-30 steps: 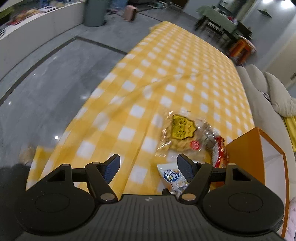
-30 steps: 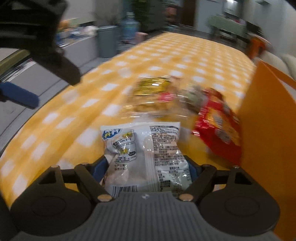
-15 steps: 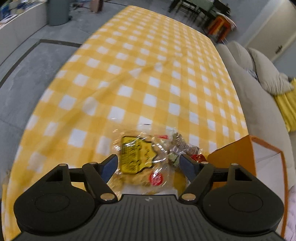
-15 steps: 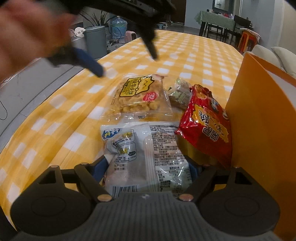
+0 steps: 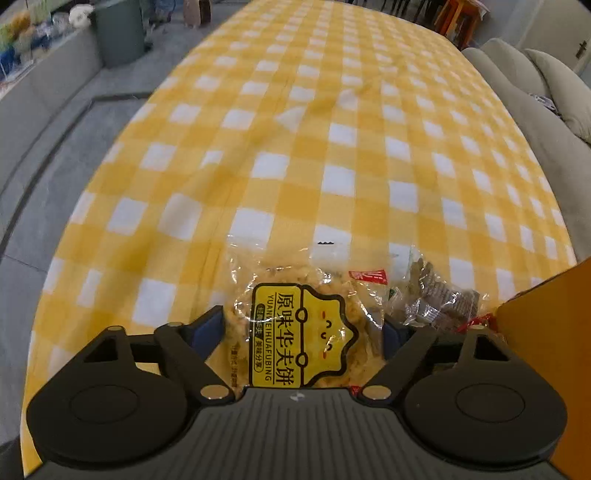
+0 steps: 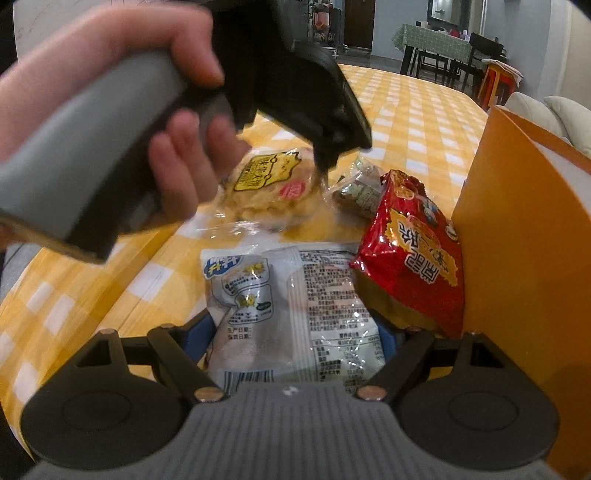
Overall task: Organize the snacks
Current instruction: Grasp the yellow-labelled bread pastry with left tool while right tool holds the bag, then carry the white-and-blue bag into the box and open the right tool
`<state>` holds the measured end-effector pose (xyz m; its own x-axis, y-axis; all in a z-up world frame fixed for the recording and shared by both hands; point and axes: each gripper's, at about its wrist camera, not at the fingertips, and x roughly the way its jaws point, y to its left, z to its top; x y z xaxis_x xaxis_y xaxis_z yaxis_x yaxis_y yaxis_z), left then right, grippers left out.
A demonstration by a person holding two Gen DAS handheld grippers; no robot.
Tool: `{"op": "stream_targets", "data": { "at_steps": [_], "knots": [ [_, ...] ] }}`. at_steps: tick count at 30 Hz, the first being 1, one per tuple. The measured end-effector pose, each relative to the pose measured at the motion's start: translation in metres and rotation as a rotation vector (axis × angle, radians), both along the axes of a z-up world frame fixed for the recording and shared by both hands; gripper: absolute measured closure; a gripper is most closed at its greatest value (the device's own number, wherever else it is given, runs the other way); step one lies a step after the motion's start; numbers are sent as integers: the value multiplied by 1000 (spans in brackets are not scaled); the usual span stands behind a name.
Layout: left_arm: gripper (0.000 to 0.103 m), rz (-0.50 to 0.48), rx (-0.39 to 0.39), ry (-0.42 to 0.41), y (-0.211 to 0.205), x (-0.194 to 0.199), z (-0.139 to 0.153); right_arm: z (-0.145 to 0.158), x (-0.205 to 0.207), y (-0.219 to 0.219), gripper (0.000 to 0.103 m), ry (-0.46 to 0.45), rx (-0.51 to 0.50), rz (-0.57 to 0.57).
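- My left hand-held gripper (image 5: 303, 332): jaws straddle the clear waffle-biscuit pack with the yellow label (image 5: 303, 332). The blue pads sit at both edges of the pack; I can't tell whether they're clamping it or just around it.
- From the right wrist view, the same waffle-biscuit pack (image 6: 275, 184) lies on the counter under the nose of my left hand-held gripper (image 6: 325, 147), with my left hand (image 6: 122, 110) wrapped around its grey handle.
- My right hand-held gripper (image 6: 291, 332): jaws spread, white snack pack (image 6: 291, 306) between the blue pads. The pack fills the gap side to side; firm squeeze not confirmed, can't tell.
- The white snack pack lies flat on the yellow-checked cloth (image 5: 332, 147) covering the counter, nearest to me, just in front of the waffle-biscuit pack.
- Red snack bag (image 6: 413, 243): to the right of the white pack, leaning against the orange box wall (image 6: 517, 240).
- Small clear pack of brownish pieces (image 5: 432, 299): just right of the waffle-biscuit pack, between it and the orange box (image 5: 546, 332). Right wrist view shows it behind the red bag (image 6: 358, 188).
- Background: beige sofa (image 5: 535, 92) along the right edge of the counter, grey bin (image 5: 118, 33) on the floor at far left.
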<state>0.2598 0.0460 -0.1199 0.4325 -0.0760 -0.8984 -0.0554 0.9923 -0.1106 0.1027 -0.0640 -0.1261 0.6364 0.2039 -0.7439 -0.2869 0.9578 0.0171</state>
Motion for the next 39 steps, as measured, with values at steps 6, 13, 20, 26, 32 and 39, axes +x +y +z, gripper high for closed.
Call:
{"op": "stream_targets", "data": {
  "at_steps": [6,13,20,26,32,39],
  "knots": [
    [18,9,38,-16,15,-32,-2,-1,-1,-1,20,-8,1,9],
    [18,75,32,19,47,-63,5,-2,-7,-1,21,-14,2,12],
    [18,134,54,30,53,-101,6,4,-13,-6,27,16,15,-6],
    [19,137,50,28,54,-128,9,16,-29,-17,32,14,103,18],
    [20,226,0,23,70,-151,18,41,-43,-21,33,-39,130,27],
    [20,245,-37,-46,72,-172,42,82,-59,-42,33,-119,268,51]
  ]
}}
